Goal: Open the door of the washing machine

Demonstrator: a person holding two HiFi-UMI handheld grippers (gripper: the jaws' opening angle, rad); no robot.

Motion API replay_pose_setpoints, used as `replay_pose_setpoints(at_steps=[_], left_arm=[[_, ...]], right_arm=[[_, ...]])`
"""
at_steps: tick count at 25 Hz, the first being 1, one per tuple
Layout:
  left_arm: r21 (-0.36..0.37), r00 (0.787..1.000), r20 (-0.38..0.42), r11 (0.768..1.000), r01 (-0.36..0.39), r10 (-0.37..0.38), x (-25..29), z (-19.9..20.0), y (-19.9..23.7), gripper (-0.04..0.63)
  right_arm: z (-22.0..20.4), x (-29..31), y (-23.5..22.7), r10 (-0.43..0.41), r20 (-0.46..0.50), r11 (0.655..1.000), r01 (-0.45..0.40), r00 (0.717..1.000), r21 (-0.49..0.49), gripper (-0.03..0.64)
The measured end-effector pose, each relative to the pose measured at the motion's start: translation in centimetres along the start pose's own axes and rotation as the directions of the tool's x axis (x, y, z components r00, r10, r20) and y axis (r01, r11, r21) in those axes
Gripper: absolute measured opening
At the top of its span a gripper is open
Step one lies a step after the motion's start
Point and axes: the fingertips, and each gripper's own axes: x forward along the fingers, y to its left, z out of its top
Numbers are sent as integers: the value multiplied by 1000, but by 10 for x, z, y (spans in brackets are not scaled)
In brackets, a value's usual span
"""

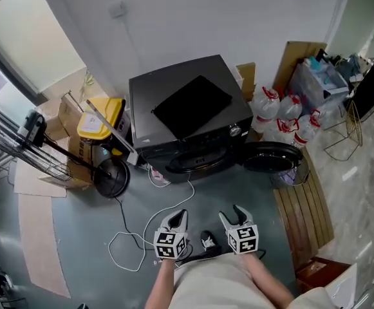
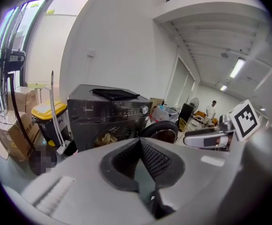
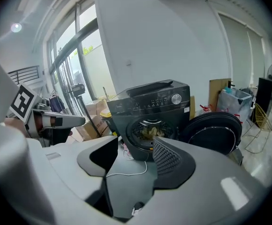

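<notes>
A dark grey washing machine point(image 1: 187, 111) point(image 2: 108, 118) point(image 3: 154, 114) stands against the white wall. Its round door point(image 1: 270, 156) point(image 3: 213, 132) point(image 2: 160, 130) hangs swung wide to the right, and laundry shows in the drum point(image 3: 147, 132). Both grippers are held close to the person, well back from the machine and touching nothing. My left gripper point(image 1: 179, 219) point(image 2: 139, 142) is shut, pads together, with nothing in it. My right gripper point(image 1: 230, 215) point(image 3: 136, 156) is open and empty, a wide gap between its pads.
A black mat point(image 1: 192, 105) lies on the machine's top. A white cable point(image 1: 145, 227) trails over the floor in front. A yellow-lidded bin point(image 1: 100, 124), a fan point(image 1: 109, 176) and cardboard boxes stand left. Water bottles point(image 1: 289, 118) and a wooden slat mat point(image 1: 306, 208) are right.
</notes>
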Motion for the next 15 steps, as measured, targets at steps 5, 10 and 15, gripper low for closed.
replay_pose_setpoints(at_steps=[5, 10, 15], left_arm=[[4, 1000, 19, 1000, 2, -2, 7, 8, 2, 57], [24, 999, 40, 1000, 18, -19, 13, 17, -6, 57], [36, 999, 33, 999, 30, -31, 12, 17, -10, 57]], right_arm=[[11, 1, -6, -5, 15, 1000, 5, 1000, -19, 186], [15, -3, -20, -27, 30, 999, 27, 999, 20, 123], [14, -5, -19, -17, 40, 999, 15, 999, 43, 83]])
